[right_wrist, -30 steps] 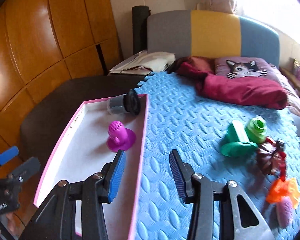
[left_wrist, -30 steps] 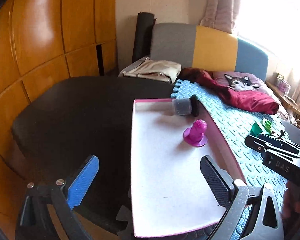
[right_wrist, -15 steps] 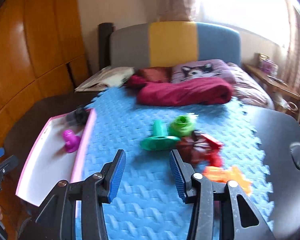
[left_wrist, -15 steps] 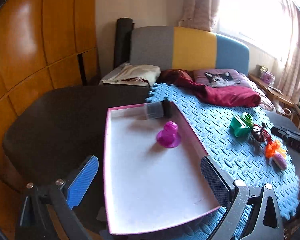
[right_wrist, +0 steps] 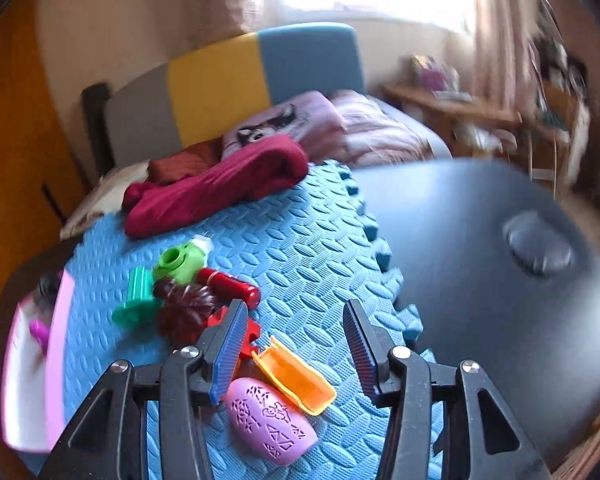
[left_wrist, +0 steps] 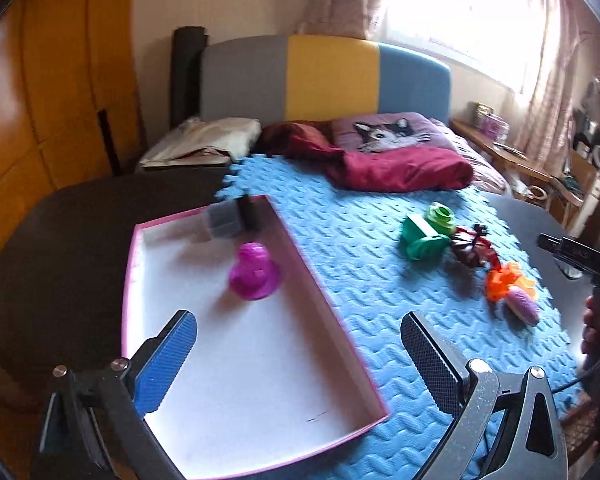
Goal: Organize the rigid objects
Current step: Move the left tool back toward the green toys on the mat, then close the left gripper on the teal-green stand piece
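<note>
Over the last second the right gripper (right_wrist: 294,354) has swung away from the pink-rimmed white cardboard tray (left_wrist: 332,308) and across the blue interlocking foam mat (right_wrist: 300,248) to the cluster of loose toys near the mat's right edge, so that its wrist view, blurred by the motion, now looks down on them. Its jaws stand wide apart with nothing between them. The lilac egg-shaped plastic piece with cut-out patterns (right_wrist: 270,416) and the open orange plastic case (right_wrist: 294,376) lie just below and between the fingers, so one of these looks like the next pick. The left gripper (left_wrist: 296,356) has drifted only a little and hangs over the tray's near end, also fully open and empty. The tray already holds a magenta knobbed plastic toy (left_wrist: 254,272) near its middle and a grey-and-black cylinder (left_wrist: 234,218) on its side at the far edge, so the sorting seems partly done. Still out on the mat are a green flanged plastic piece (right_wrist: 136,300), a lime-green round toy head (right_wrist: 182,262), a dark brown spiky toy (right_wrist: 184,310) and a red cylinder (right_wrist: 230,284), all bunched close together. The mat covers part of a dark table (right_wrist: 480,264); beyond it is a bed with a grey, yellow and blue headboard (left_wrist: 324,76), a maroon blanket (left_wrist: 396,168) and a bright curtained window (left_wrist: 460,12).
</note>
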Motion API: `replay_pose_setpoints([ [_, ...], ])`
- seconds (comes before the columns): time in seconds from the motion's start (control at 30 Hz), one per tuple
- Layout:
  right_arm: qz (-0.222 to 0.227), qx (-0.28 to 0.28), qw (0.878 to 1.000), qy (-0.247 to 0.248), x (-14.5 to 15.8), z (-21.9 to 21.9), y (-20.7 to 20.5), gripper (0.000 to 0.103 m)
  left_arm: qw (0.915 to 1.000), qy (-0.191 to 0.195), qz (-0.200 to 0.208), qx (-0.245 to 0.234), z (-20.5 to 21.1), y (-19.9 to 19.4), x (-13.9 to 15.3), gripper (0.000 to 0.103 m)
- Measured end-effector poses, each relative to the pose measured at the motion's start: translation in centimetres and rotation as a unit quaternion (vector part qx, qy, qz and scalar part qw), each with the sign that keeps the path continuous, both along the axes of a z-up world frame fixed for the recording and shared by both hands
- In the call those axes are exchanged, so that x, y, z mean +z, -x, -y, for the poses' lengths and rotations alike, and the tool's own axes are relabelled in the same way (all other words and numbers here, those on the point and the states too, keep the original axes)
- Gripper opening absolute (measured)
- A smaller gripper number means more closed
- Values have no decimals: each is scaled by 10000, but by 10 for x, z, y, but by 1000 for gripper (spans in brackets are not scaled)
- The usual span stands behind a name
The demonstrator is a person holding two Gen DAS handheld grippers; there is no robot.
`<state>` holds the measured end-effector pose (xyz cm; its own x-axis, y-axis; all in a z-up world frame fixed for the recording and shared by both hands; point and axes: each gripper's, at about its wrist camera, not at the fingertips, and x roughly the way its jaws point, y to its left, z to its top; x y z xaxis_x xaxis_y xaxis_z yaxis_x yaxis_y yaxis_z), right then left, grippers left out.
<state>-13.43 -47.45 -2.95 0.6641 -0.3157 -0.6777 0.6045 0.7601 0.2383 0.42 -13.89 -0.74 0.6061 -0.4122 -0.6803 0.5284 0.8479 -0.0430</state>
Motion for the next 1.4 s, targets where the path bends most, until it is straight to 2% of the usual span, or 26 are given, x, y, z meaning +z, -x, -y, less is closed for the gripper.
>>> replay_pose_setpoints([
  [0.23, 54, 0, 9993, -378, -7, 7, 0, 50, 9991, -99, -153, -390, 46, -3, -5, 103],
  [0.57, 44, -7, 9986, -521, -10, 8, -1, 50, 9976, -36, -505, -468, 89, -23, -14, 102],
  [0.7, 120, -50, 9981, -604, -9, 11, 2, 50, 9952, 116, -844, -478, 109, -44, -17, 91],
  [0.83, 181, -48, 9978, -631, -7, 11, 3, 51, 9940, 160, -963, -488, 129, -61, -19, 84],
  [0.9, 191, -31, 9978, -636, -7, 11, 3, 51, 9933, 99, -1040, -499, 142, -71, -22, 77],
  [1.03, 186, 20, 9976, -665, -8, 11, 1, 51, 9918, 30, -1149, -557, 166, -84, -29, 74],
  [1.1, 184, 30, 9974, -691, -8, 11, 0, 51, 9908, 12, -1230, -568, 177, -90, -32, 63],
  [1.27, 201, 55, 9969, -755, -10, 13, 0, 51, 9869, -36, -1491, -614, 200, -105, -44, 63],
  [1.37, 195, 73, 9967, -786, -11, 13, -1, 51, 9874, -211, -1436, -629, 214, -110, -52, 62],
  [1.4, 190, 76, 9967, -786, -11, 13, -1, 51, 9865, -303, -1489, -616, 217, -112, -59, 55],
])
